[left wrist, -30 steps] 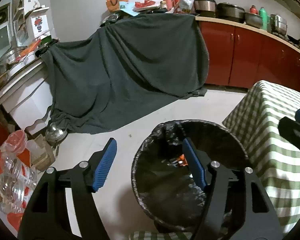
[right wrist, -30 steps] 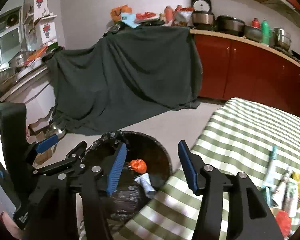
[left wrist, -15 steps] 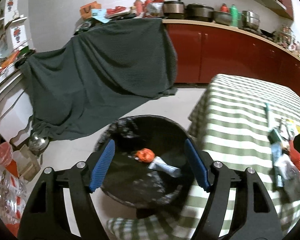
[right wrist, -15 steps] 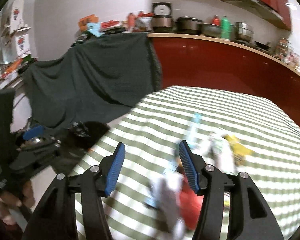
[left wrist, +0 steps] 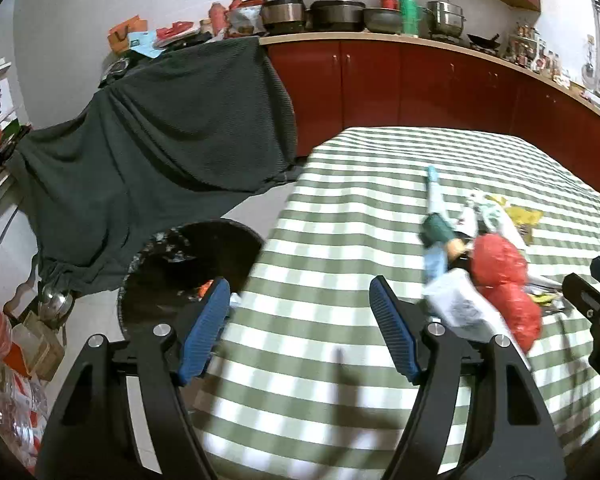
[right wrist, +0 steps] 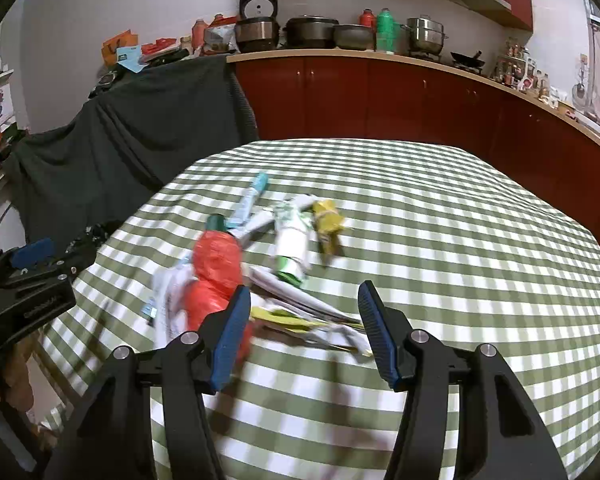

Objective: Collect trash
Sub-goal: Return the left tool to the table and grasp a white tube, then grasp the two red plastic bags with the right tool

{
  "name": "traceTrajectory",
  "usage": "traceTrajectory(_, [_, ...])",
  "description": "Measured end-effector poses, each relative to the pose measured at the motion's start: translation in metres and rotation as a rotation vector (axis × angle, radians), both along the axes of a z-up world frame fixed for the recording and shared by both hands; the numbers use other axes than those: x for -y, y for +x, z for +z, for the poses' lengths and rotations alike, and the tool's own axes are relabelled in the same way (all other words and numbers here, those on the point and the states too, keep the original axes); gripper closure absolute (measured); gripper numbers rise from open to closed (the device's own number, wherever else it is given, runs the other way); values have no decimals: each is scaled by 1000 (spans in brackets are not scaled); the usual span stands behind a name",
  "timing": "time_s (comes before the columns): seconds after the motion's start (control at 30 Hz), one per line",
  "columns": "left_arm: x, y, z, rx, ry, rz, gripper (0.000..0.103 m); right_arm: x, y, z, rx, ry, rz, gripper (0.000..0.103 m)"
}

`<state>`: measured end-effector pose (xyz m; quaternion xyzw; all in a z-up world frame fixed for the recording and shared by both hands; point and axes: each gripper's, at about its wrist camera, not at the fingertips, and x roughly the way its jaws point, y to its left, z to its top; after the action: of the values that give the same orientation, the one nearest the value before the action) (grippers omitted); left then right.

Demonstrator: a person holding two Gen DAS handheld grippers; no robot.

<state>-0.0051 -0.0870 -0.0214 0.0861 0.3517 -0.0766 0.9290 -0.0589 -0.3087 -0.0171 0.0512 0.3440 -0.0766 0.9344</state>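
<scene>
A heap of trash lies on the green checked tablecloth (right wrist: 440, 220): a red plastic bag (right wrist: 216, 268), a blue tube (right wrist: 252, 196), a white and green wrapper (right wrist: 292, 236), a yellow wrapper (right wrist: 328, 224) and flat papers (right wrist: 300, 300). My right gripper (right wrist: 300, 330) hovers open over the near side of the heap, nothing between its fingers. My left gripper (left wrist: 300, 328) is open and empty above the table's left edge, with the red bag (left wrist: 500, 276) to its right. The black-lined bin (left wrist: 172, 268) stands on the floor left of the table, an orange scrap inside.
A dark green cloth (left wrist: 160, 140) drapes furniture behind the bin. Red cabinets (right wrist: 420, 96) with pots on the counter run along the back. Plastic bottles and boxes (left wrist: 8, 352) crowd the floor at the far left. A hand (right wrist: 8, 384) holds the left gripper.
Both grippers have swung right, away from the bin and over the table. The trash heap has come into view under the right gripper. Both stayed open and empty.
</scene>
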Motion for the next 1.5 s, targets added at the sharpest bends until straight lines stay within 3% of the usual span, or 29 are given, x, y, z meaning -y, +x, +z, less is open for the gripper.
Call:
traceTrajectory(0.47, [57,-28,2,-12,26,-25,28,44,-28,-4,35,38,-4,48])
traceTrajectory(0.7, [79,-35,-14,-55,59,-62,27,54,-32,-5,50,70,-7,48])
traceTrajectory(0.97, [79,-29,-37,-168,55,-91,63,54,-33,-6,50,86,1,48])
traceTrajectory(1.03, [77,-30,-39,-183,34,-112,80,52,-33,-7,49,83,5,48])
traceTrajectory(1.07, [76,-30,-39,-185,27,-121,83,50,-33,-7,48,81,7,48])
traceTrajectory(1.2, [73,-33,-36,-162,37,-132,89,44,-32,-6,44,73,17,48])
traceTrajectory(1.5, [56,-41,-16,-70,45,-119,90,27,-25,-5,35,64,38,48])
